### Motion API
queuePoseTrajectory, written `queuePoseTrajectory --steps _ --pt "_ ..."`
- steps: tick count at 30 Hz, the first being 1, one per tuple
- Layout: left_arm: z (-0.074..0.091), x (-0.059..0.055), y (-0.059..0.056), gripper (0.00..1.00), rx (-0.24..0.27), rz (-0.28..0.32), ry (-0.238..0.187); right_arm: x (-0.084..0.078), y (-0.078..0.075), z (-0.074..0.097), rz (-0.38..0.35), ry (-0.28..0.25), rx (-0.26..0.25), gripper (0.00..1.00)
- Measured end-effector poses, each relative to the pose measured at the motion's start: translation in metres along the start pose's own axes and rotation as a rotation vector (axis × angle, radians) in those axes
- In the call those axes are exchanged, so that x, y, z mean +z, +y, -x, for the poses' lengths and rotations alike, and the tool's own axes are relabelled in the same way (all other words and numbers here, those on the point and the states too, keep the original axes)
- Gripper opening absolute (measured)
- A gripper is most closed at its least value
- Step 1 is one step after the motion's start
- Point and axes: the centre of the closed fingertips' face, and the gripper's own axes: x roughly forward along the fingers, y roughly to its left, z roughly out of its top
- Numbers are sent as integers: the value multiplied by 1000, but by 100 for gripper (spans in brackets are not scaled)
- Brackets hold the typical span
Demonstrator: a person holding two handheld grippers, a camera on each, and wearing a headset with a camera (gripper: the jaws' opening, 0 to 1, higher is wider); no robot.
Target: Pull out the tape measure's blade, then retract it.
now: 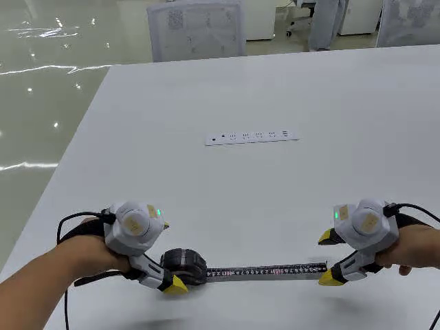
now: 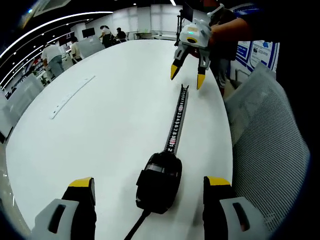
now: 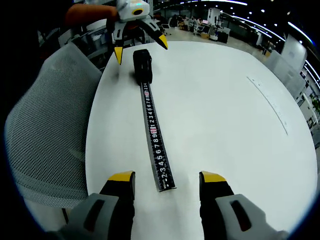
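A black tape measure [image 1: 184, 265] lies on the white table [image 1: 275, 179] near its front edge, with its blade [image 1: 268, 271] pulled out flat to the right. My left gripper [image 1: 170, 256] is open, its yellow-tipped jaws standing either side of the case [image 2: 160, 181] without touching it. My right gripper [image 1: 327, 257] is open too, and the blade's end hook [image 3: 167, 186] rests on the table between its jaws. In the left gripper view the blade [image 2: 177, 117] runs toward the right gripper [image 2: 187, 75]. In the right gripper view it [image 3: 152, 132] leads back to the case [image 3: 142, 64] and the left gripper [image 3: 140, 47].
A white power strip [image 1: 251, 137] lies mid-table, well beyond the tape. A mesh chair [image 2: 265, 140] stands at the near table edge beside the tape, and another chair [image 1: 196, 31] at the far edge. People stand far off [image 2: 52, 52].
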Motion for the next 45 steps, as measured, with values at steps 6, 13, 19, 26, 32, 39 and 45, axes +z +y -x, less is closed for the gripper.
queuePoseTrajectory --steps 6,13,19,26,32,39,45 --pt "6 -1 1 99 44 112 -82 -9 -8 5 -75 -13 -82 55" --pt "8 -8 4 100 89 156 -107 -8 -3 9 -115 -54 -104 59" --pt "21 -22 0 100 163 278 -213 -10 16 17 -203 -154 -179 62" --pt "37 -33 -2 100 221 368 -295 -21 13 32 -287 -206 -291 70" --pt "42 -53 -9 100 245 422 -289 -28 15 45 -341 -276 -340 77" --pt "57 -64 -11 100 294 465 -338 -51 23 59 -402 -284 -387 83" --pt "66 -75 -11 100 339 491 -346 -64 34 69 -437 -293 -400 90"
